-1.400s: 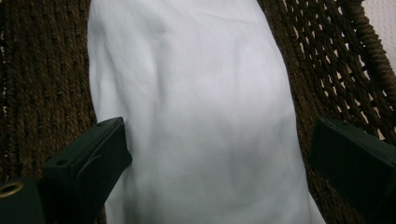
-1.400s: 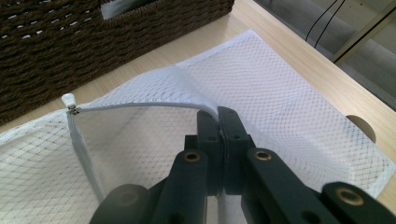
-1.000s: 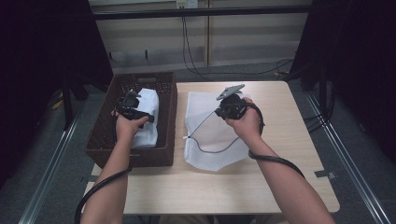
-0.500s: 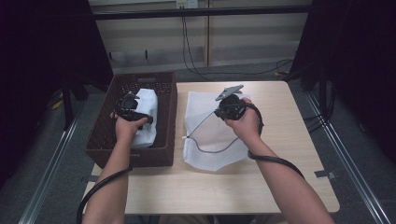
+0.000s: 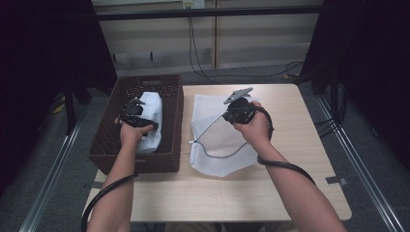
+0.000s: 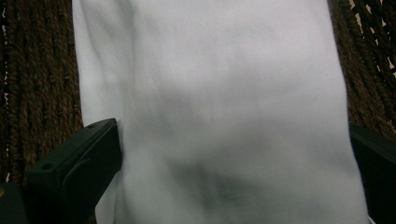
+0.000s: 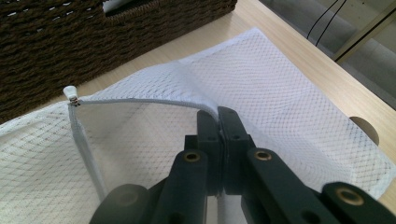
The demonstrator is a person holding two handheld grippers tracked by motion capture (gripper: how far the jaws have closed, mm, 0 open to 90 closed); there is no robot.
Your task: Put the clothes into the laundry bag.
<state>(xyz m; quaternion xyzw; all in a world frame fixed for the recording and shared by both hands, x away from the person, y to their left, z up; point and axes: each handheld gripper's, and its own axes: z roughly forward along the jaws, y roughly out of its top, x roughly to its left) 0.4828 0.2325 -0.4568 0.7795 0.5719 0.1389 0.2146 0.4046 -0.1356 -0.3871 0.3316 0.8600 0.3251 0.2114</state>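
Note:
A folded white cloth (image 5: 152,107) lies in a brown wicker basket (image 5: 103,157) at the table's left. My left gripper (image 5: 135,116) points down onto it. In the left gripper view, the left gripper (image 6: 232,133) is open wide, one jaw at each side edge of the white cloth (image 6: 224,74). A white mesh laundry bag (image 5: 218,155) lies on the table beside the basket. My right gripper (image 5: 226,116) is shut on the bag's zipper rim and holds it lifted, so the mouth gapes. The right gripper (image 7: 218,115) pinches the rim of the mesh bag (image 7: 289,98); the zipper pull (image 7: 70,91) sits at the mouth's corner.
The wooden table (image 5: 290,186) has bare surface in front of and to the right of the bag. The basket wall (image 7: 116,32) stands close to the bag's left side. Cables run along the floor behind the table.
The left gripper has shifted slightly over the cloth in the basket. The right gripper has held still with the bag's rim raised.

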